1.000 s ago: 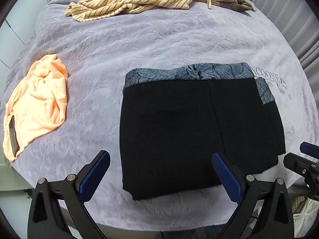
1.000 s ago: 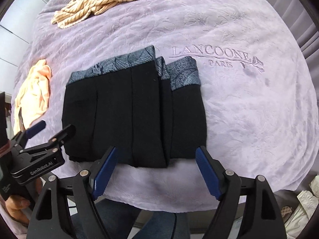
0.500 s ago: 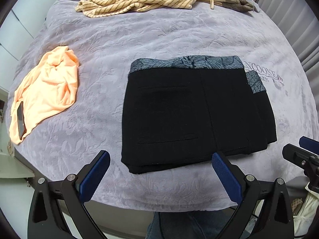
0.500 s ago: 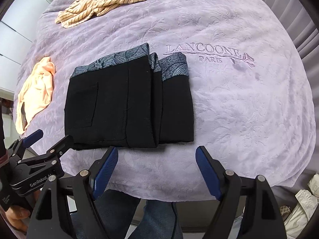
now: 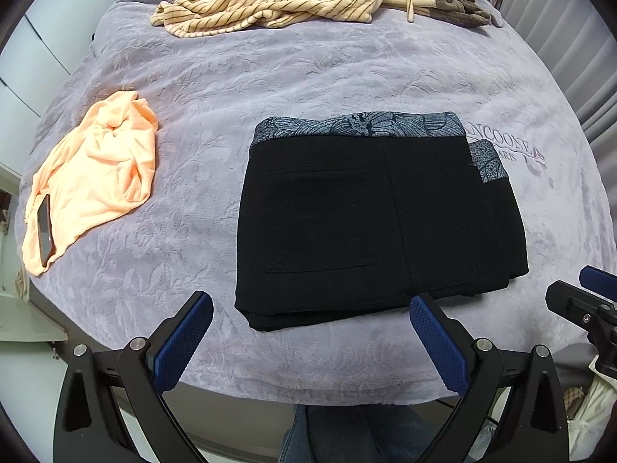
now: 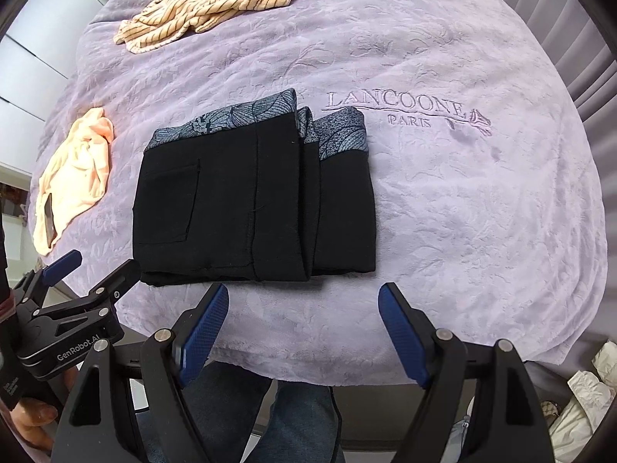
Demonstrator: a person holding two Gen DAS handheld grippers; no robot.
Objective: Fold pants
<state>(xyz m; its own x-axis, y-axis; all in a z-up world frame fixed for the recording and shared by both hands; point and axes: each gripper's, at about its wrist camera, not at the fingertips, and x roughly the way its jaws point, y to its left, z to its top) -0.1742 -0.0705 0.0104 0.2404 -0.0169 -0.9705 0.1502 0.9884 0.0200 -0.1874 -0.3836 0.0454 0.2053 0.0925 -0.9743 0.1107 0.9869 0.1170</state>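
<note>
Two grippers hang above the near edge of the bed [image 5: 347, 77], fingers spread wide and holding nothing: left gripper [image 5: 308, 337], right gripper [image 6: 302, 328]. The folded black pants [image 6: 254, 204] lie flat on the bed, just beyond both, beside an orange top [image 5: 96, 177].

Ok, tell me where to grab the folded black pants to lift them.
Take the folded pants at the thick near edge, one tongs toward each near corner, coming from the bed's near side: the stacked layers meet there, and the patterned waistband lies far.
</note>
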